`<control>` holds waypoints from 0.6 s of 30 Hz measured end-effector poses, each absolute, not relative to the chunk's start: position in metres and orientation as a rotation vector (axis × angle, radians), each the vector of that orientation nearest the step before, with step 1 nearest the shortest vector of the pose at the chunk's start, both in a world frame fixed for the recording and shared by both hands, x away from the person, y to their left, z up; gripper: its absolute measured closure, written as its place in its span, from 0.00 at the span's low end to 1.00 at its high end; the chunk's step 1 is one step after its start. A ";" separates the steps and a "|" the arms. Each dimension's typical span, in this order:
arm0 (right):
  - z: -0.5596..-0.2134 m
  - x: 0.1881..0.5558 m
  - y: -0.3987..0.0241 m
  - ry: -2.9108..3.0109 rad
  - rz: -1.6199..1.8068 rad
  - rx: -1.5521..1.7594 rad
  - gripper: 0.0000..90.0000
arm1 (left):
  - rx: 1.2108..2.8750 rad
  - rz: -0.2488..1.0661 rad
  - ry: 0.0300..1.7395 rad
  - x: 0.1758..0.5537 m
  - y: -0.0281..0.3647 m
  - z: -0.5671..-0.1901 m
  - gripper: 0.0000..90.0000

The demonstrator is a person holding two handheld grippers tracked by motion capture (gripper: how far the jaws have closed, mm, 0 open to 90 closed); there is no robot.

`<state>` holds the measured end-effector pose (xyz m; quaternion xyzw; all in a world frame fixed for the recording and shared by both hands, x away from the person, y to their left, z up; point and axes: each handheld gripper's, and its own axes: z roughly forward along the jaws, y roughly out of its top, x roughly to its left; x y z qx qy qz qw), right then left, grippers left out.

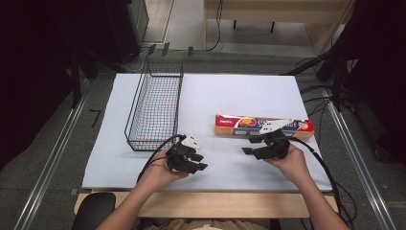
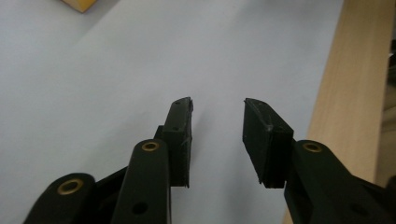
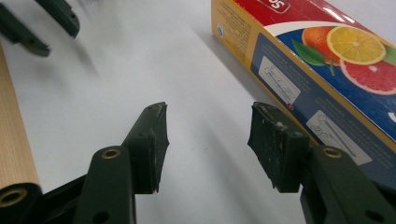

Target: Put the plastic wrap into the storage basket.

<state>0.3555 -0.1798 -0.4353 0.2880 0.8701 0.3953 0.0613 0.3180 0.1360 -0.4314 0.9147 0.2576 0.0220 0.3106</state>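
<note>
Both grippers wait with nothing between their parted jaws, the right gripper [image 1: 252,146] just beside the long red-and-blue cardboard box [image 1: 234,125], the left gripper [image 1: 200,162] farther off, seemingly ready to reach.

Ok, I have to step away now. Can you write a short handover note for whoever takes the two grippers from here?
Left gripper: jaws apart with nothing between them, hovering over the white mat near the front edge of the table, just in front of the wire basket.
Right gripper: jaws apart with nothing between them, close beside the long box of wrap, not touching it.
The box lies flat on the mat, to the right of the basket.
Done: nothing picked up so far; nothing can be seen in the basket.
Left: probably grasp the box and move it, likely to the basket.
</note>
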 end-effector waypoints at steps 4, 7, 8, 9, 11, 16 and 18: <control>-0.436 0.355 -0.180 2.647 1.188 0.858 0.51 | 2.387 -0.017 0.742 0.324 0.140 -0.431 0.54; -0.437 0.355 -0.179 2.659 1.173 0.857 0.49 | 2.396 -0.015 0.733 0.323 0.141 -0.430 0.48; -0.438 0.355 -0.179 2.663 1.175 0.855 0.49 | 2.395 -0.018 0.737 0.323 0.140 -0.430 0.47; -0.438 0.355 -0.179 2.671 1.179 0.854 0.48 | 2.395 -0.028 0.729 0.323 0.141 -0.430 0.42; -0.438 0.355 -0.178 2.677 1.179 0.848 0.48 | 2.394 -0.042 0.721 0.323 0.140 -0.429 0.41; -0.440 0.354 -0.178 2.695 1.149 0.820 0.48 | 2.397 -0.024 0.715 0.324 0.140 -0.426 0.41; -0.440 0.354 -0.177 2.700 1.147 0.817 0.48 | 2.399 -0.035 0.723 0.325 0.141 -0.426 0.41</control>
